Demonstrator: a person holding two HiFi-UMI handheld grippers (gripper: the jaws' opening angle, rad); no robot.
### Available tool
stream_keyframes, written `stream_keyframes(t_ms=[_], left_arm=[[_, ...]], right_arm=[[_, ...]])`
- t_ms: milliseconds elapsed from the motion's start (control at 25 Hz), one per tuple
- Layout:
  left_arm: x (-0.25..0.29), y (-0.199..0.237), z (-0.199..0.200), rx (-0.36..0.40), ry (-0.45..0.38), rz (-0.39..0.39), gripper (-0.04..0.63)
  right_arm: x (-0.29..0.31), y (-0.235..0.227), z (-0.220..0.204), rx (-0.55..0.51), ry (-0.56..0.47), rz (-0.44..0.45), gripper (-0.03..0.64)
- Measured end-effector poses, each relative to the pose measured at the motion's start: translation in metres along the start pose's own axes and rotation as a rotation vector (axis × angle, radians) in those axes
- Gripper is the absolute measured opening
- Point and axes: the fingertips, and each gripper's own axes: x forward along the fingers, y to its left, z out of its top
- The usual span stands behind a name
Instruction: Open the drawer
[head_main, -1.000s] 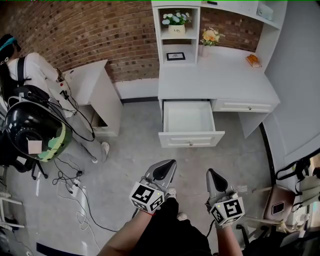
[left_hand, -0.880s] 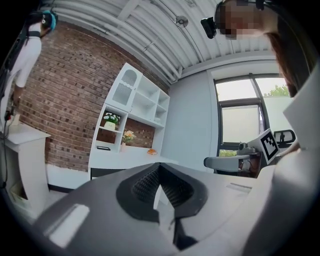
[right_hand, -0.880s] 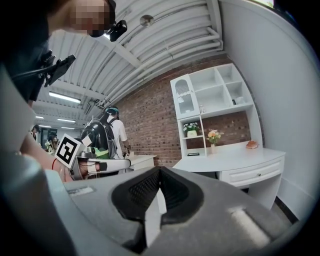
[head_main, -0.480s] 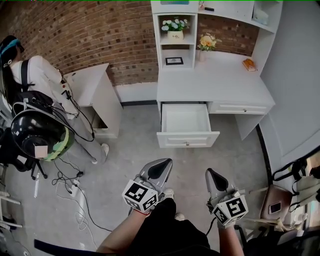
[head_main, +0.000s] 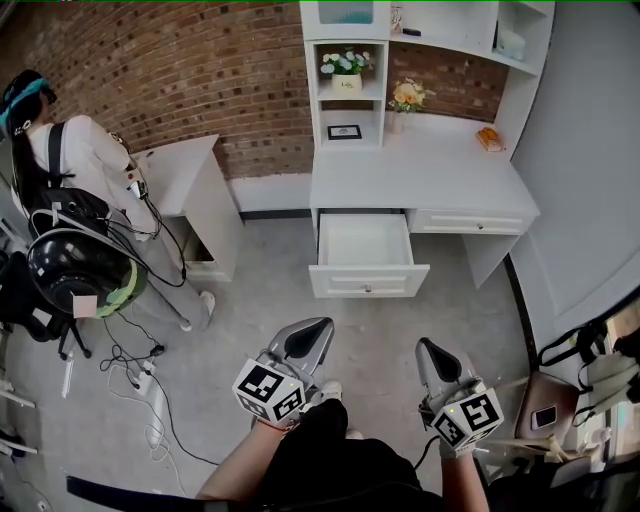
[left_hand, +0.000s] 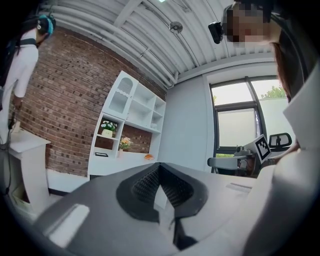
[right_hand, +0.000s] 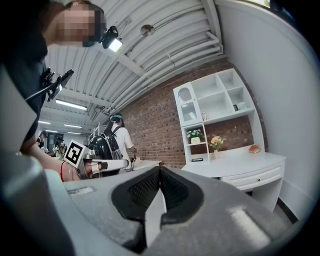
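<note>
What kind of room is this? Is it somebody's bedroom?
Probably not. It looks like a pretend study set up in a lab: a white desk against a brick wall, but loose cables on the floor and a bare metal ceiling.

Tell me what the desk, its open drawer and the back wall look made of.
The desk and drawer look like painted wood or laminate: smooth matte white, panelled fronts. The wall is exposed red-brown brick, rough, with pale mortar lines.

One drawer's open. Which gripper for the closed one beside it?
Right, probably. The right gripper lines up nearer the closed drawer; the left gripper sits below the open drawer. Both shut, empty, short of the desk.
</note>
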Motion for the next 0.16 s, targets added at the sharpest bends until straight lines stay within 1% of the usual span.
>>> stream_keyframes(t_ms=[160], left_arm=[[-0.0104, -0.0001, 0.0072, 0.002, -0.015, 0.021, -0.002]], right_arm=[[-0.0088, -0.0016, 0.0101, -0.006, -0.015, 0.002, 0.002]])
